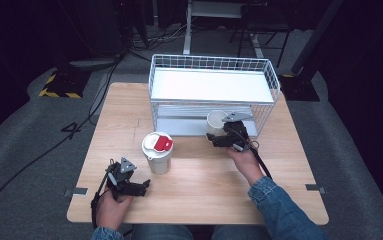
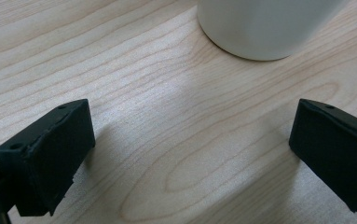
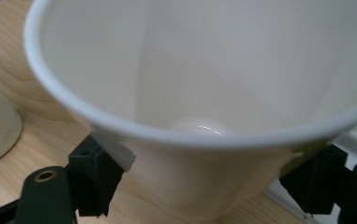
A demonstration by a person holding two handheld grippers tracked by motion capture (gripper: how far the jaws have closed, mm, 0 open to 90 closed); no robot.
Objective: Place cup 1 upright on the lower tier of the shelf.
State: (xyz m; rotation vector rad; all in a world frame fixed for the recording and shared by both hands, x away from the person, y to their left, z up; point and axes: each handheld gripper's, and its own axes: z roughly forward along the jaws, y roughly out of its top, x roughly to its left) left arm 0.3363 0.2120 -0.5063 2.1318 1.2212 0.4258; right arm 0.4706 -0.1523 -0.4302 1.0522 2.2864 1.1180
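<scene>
Seen from above, the left gripper [image 1: 140, 188] rests open-jawed near the front edge of the light wooden table [image 1: 199, 200], beside a lidded white paper cup with a red tab [image 1: 158, 152]; the right gripper [image 1: 214, 139] clamps an open white paper cup [image 1: 215, 122] before the white wire basket [image 1: 214, 92] at the back edge. The left gripper view shows its black jaws spread wide over bare wood, the lidded cup's base [image 2: 264, 28] just ahead. In the right gripper view, both jaws press the open cup's sides [image 3: 204, 186].

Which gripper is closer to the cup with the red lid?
Left. The left gripper sits open just beside the lidded cup; the right gripper is farther off, holding an open cup.
</scene>
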